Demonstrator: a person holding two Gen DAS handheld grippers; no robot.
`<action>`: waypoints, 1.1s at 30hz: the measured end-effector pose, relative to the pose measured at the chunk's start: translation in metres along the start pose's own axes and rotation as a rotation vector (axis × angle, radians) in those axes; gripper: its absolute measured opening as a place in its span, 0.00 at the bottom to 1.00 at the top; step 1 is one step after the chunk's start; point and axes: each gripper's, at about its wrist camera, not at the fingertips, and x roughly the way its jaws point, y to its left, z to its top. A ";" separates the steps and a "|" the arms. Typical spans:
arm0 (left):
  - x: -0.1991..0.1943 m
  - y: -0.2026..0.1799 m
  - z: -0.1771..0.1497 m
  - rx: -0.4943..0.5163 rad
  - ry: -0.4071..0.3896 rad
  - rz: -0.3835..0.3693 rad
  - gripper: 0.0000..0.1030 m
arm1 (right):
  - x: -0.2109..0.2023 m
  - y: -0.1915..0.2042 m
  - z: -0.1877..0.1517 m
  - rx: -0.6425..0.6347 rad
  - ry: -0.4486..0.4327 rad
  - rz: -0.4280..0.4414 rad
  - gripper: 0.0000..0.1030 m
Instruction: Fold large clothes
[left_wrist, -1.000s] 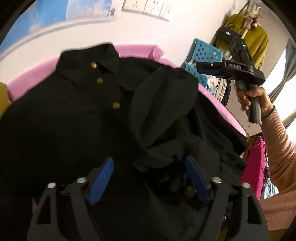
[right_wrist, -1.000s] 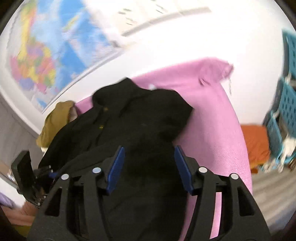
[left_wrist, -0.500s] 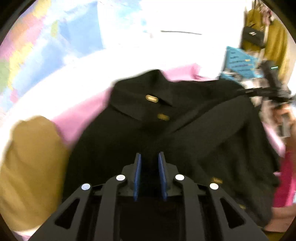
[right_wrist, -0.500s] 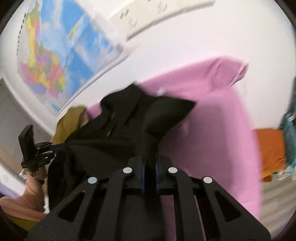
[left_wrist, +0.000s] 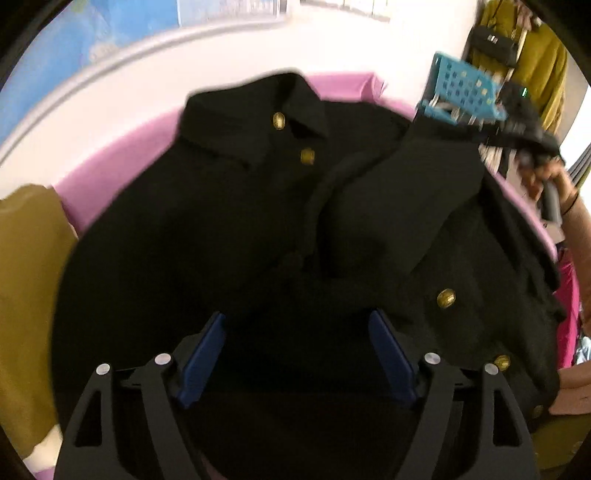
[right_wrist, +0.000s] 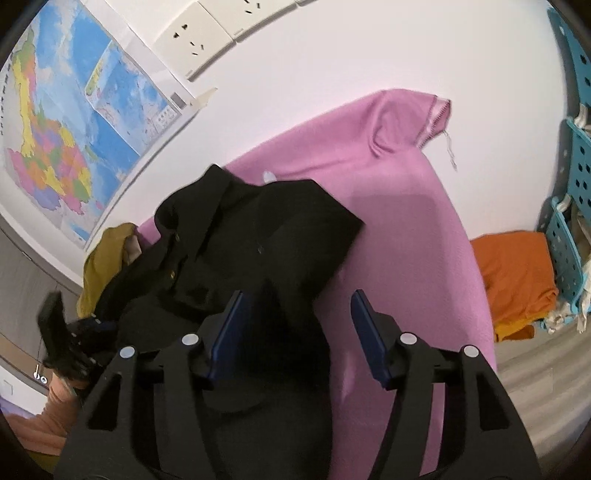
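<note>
A pink cloth (right_wrist: 406, 206) is covering the work surface, reaching up to the white wall. A black coat (left_wrist: 229, 221) with gold buttons (left_wrist: 279, 120) is lying spread over most of it, collar (left_wrist: 255, 107) toward the wall, and one sleeve (left_wrist: 391, 206) is lying folded back across the coat's front. In the right wrist view the same coat (right_wrist: 255, 236) is sitting on the left part of the cloth, leaving bare pink to its right.

A mustard garment (left_wrist: 26, 295) is lying beside the coat at the cloth's left edge, and an orange garment (right_wrist: 513, 280) is lying on the floor past the cloth's right side.

The left gripper (left_wrist: 297, 354) is hanging over the coat's lower part with its jaws opening, already wide. Black fabric is lying under and between the blue pads (left_wrist: 205, 354), but they are not pressing on it, so nothing is being held. The right gripper (right_wrist: 297, 328) is also opening, its jaws standing moderately apart. A ridge of the coat's fabric is rising between its pads (right_wrist: 229, 332) without being pinched, with pink cloth showing near the right pad.

Turquoise perforated baskets (right_wrist: 576, 206) are stacked at the right; pale fabric is poking out of them, though what it is cannot be told. One such basket (left_wrist: 465, 92) is showing behind the coat in the left wrist view.
</note>
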 end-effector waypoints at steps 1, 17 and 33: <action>0.005 -0.002 0.001 0.003 0.006 0.018 0.73 | 0.003 -0.001 0.002 0.000 0.009 0.003 0.57; -0.009 0.053 0.048 -0.132 -0.112 0.239 0.10 | 0.029 -0.001 0.017 0.025 -0.035 -0.065 0.19; -0.021 0.045 0.028 -0.111 -0.120 0.302 0.48 | 0.009 0.103 -0.010 -0.285 -0.103 -0.104 0.49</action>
